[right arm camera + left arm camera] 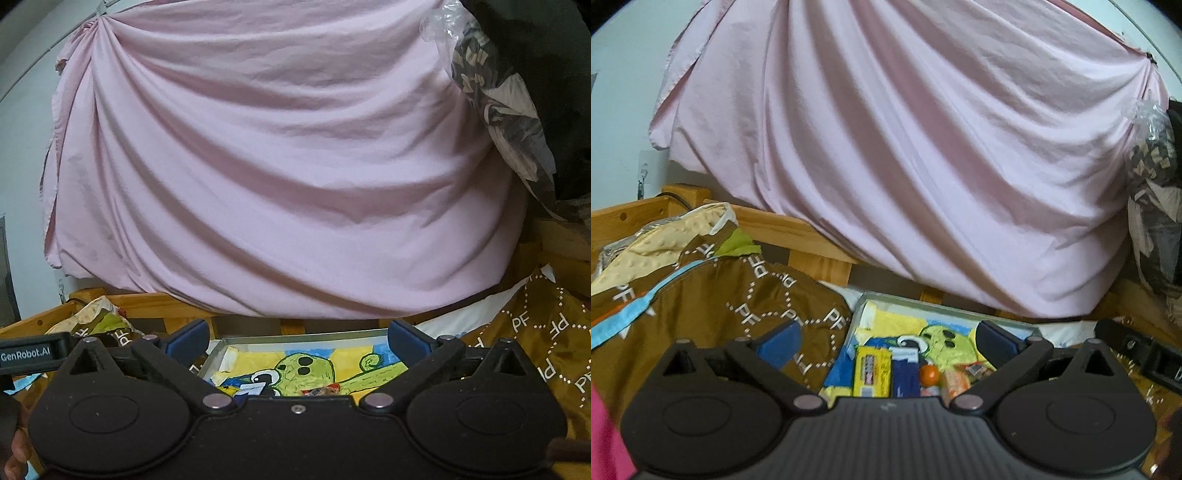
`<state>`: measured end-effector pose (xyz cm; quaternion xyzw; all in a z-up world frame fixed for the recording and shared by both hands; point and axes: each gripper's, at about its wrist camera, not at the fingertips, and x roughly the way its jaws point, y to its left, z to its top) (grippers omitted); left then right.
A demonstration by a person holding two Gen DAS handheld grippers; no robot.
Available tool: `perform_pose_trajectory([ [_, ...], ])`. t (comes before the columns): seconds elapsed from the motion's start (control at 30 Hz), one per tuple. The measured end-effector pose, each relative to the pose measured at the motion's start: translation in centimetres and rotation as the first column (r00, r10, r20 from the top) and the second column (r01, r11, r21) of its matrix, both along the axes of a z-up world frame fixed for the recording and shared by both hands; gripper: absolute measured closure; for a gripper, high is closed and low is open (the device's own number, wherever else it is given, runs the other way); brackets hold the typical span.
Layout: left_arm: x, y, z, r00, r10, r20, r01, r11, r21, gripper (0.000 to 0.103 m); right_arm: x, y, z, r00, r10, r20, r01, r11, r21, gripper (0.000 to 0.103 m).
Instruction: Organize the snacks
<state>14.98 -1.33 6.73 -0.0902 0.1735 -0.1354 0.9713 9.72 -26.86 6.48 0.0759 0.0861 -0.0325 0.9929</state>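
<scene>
A shallow metal tray [905,298] lined with a yellow and green cartoon drawing lies on the bed. In the left wrist view it holds a yellow snack box [871,371], an orange round sweet [929,374] and an orange wrapped snack [955,384]. My left gripper [886,341] is open and empty above the tray's near end. In the right wrist view the tray [306,338] shows ahead, with a small wrapped snack [321,390] at its near edge. My right gripper [297,341] is open and empty above it.
A brown quilt printed "PF" [720,306] lies left of the tray and also shows in the right wrist view [535,332]. A pink sheet [905,147] hangs over the wooden bed frame [775,225] behind. The other gripper's body [1145,354] sits at the right.
</scene>
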Motion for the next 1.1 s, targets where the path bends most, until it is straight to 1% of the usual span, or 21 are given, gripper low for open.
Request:
perform_pose_trajectory([
  [0.13,-1.4,0.4,-0.4,1.000,0.012,-0.007,-0.012,1.000,0.017,0.000,-1.3,0.1,-0.1,1.000,0.002,-0.005,-0.002,1.000,0.002,0.001],
  [0.5,-5.9,0.5,-0.6,1.000,0.021,0.022,-0.022,0.997,0.068,0.000,-5.2,0.5,-1.0,0.999,0.011,-0.040,-0.012,1.000,-0.020,0.001],
  [0.7,-8.1,0.6,-1.0,0.998,0.047,0.029,-0.049,0.994,0.095,0.000,-7.0,0.5,-1.4,0.997,0.018,-0.069,-0.019,1.000,-0.019,0.001],
  [0.8,-9.3,0.8,-1.2,0.998,0.054,0.019,-0.056,0.994,0.098,0.000,-7.8,0.6,-1.9,0.995,0.025,-0.098,-0.027,0.999,-0.026,0.001],
  [0.93,-10.5,1.0,-1.8,0.998,0.067,-0.014,-0.065,0.993,0.098,0.000,-9.2,0.7,-2.6,0.990,0.033,-0.134,-0.038,0.999,-0.033,0.001],
  [1.1,-11.8,1.1,-2.2,0.997,0.061,-0.037,-0.057,0.993,0.099,0.000,-10.5,0.5,-3.1,0.984,0.051,-0.173,-0.051,0.999,0.003,0.001],
])
